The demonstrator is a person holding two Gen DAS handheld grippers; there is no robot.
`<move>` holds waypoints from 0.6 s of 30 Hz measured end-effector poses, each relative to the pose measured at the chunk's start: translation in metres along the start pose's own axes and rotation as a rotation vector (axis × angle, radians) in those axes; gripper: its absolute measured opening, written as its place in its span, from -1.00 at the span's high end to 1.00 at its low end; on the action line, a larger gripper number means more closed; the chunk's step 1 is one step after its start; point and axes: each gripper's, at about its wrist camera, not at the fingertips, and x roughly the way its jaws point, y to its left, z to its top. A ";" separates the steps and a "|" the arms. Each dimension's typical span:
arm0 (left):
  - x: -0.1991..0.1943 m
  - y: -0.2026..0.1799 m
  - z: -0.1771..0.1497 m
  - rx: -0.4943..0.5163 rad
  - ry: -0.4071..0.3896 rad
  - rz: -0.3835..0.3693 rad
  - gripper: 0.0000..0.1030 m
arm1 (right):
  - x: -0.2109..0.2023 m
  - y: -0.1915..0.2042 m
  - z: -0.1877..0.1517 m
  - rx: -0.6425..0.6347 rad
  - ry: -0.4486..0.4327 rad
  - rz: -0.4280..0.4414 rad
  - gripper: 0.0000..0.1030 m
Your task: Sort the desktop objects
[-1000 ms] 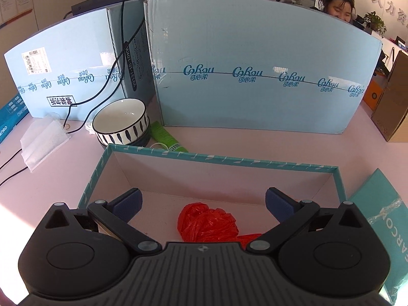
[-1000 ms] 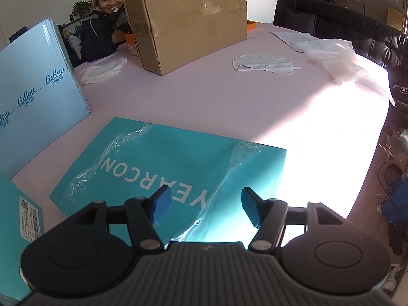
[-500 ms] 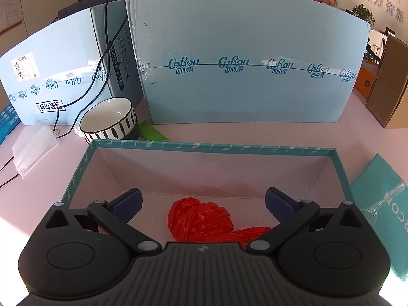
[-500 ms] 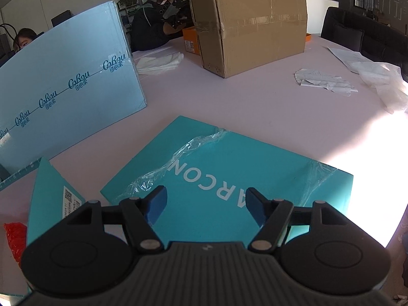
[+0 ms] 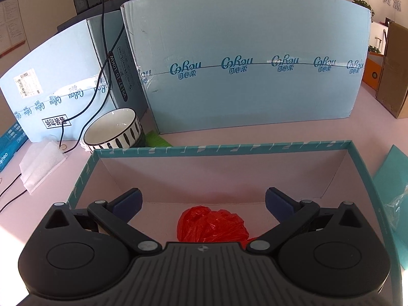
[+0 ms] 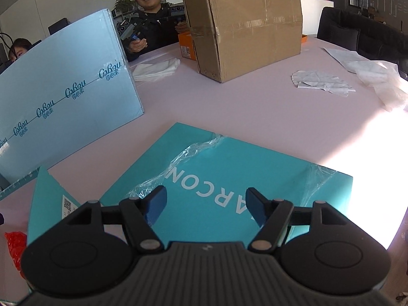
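Pink table [image 6: 255, 107]: seen in both wrist views, bearing all items listed. Light blue cartons [image 5: 244, 63]: two are stood upright at the far side in the left view, printed with a repeated teal logo; one [image 6: 63, 102] is seen again at the left of the right view. Brown cardboard box [image 6: 244, 25]: taped, set well beyond the right gripper. Open teal-rimmed box [image 5: 219, 150]: placed directly below and ahead of the left gripper, its pale interior exposed. Teal lid [image 6: 229, 178]: laid flat just beside the open box, lettered in white, partly covered by loose clear film, and positioned under the right gripper. Left gripper [image 5: 203, 202]: held above the open box with jaws spread wide and nothing between them. Right gripper [image 6: 206, 205]: held above the lid, jaws likewise spread and nothing held. Striped bowl [image 5: 113, 130]: white inside, set just behind the far left corner of the open box. Red plastic bag [image 5: 213, 225]: crumpled on the floor of the open box, lying below and between the left fingers, untouched by them.
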 end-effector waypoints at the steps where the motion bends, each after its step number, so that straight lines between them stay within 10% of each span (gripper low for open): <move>1: 0.002 0.001 0.000 -0.004 0.005 0.005 -1.00 | 0.000 0.000 -0.001 0.002 0.000 0.001 -0.39; 18: 0.019 0.034 0.011 -0.179 0.026 0.062 -1.00 | 0.000 0.023 -0.001 -0.055 0.010 0.053 -0.41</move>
